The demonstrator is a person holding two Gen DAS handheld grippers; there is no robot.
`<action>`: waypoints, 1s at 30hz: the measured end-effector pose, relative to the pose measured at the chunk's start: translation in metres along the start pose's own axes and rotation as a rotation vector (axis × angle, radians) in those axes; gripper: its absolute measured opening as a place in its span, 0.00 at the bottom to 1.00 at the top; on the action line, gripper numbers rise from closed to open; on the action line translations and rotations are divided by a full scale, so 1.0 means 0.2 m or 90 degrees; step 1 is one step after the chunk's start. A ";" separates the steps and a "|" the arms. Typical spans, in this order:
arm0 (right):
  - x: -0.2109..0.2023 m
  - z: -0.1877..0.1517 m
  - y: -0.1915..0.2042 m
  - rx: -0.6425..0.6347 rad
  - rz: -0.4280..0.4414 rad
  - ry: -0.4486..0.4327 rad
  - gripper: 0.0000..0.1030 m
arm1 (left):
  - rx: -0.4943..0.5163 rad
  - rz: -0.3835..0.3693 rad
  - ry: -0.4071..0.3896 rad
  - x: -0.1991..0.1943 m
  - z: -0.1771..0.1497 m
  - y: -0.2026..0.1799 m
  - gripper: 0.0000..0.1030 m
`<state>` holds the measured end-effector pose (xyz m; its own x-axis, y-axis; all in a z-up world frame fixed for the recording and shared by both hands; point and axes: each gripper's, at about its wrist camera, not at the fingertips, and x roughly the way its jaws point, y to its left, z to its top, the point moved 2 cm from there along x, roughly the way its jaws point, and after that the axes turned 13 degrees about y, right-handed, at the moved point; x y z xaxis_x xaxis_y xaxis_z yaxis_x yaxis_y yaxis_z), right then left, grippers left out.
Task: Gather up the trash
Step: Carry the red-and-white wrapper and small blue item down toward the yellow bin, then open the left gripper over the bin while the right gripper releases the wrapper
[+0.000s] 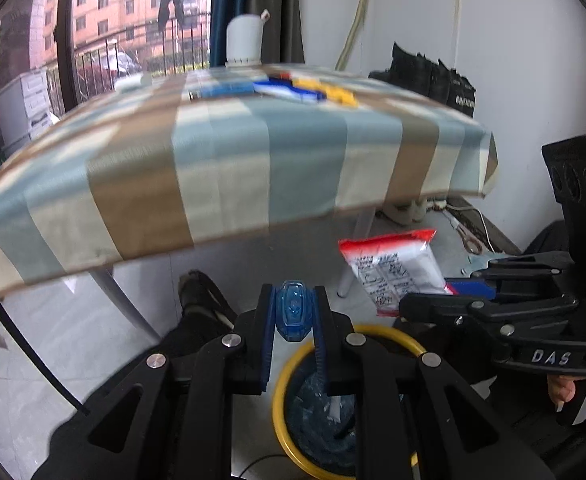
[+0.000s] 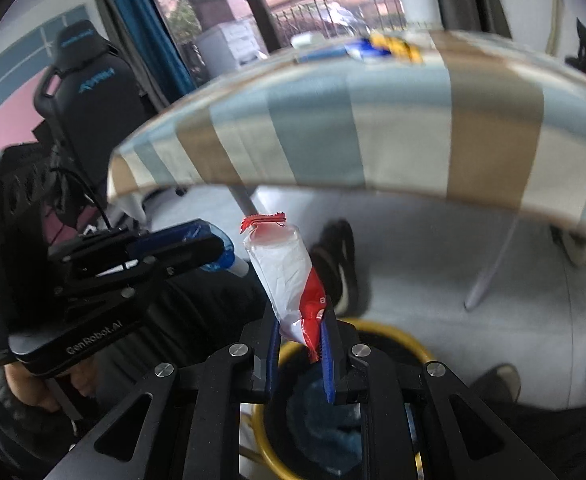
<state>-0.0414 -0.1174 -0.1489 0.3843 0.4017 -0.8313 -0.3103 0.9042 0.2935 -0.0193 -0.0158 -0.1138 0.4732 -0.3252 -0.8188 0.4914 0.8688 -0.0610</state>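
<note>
My left gripper (image 1: 293,312) is shut on a clear blue plastic piece (image 1: 292,310), held just above a yellow-rimmed bin (image 1: 289,364) lined with a blue bag. My right gripper (image 2: 302,334) is shut on a red and white snack wrapper (image 2: 289,280), also over the bin's yellow rim (image 2: 397,334). The wrapper (image 1: 393,272) and the right gripper (image 1: 445,298) show at the right of the left wrist view. The left gripper (image 2: 213,246) with its blue piece (image 2: 221,256) shows at the left of the right wrist view.
A table with a striped blue, beige and brown cloth (image 1: 221,160) stands just beyond the bin, with blue and yellow packets (image 1: 305,90) and a white container (image 1: 245,40) at its far edge. Table legs (image 1: 121,296), shoes (image 2: 337,264) and a black chair (image 2: 89,88) are around.
</note>
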 end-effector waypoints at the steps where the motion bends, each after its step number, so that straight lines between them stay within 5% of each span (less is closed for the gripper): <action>1: 0.03 -0.02 -0.01 0.006 -0.001 0.010 0.16 | 0.000 -0.005 0.009 0.02 -0.02 -0.01 0.12; 15: 0.27 -0.16 -0.12 0.080 -0.043 0.103 0.16 | 0.016 -0.042 0.112 0.28 -0.21 -0.19 0.12; 30: 0.36 -0.21 -0.22 0.137 -0.052 0.154 0.16 | 0.040 -0.030 0.169 0.39 -0.29 -0.23 0.12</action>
<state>-0.0361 -0.1345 -0.2420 0.1744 0.3039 -0.9366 -0.0857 0.9523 0.2930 -0.0468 -0.0590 -0.2087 0.2443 -0.2484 -0.9373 0.5573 0.8270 -0.0739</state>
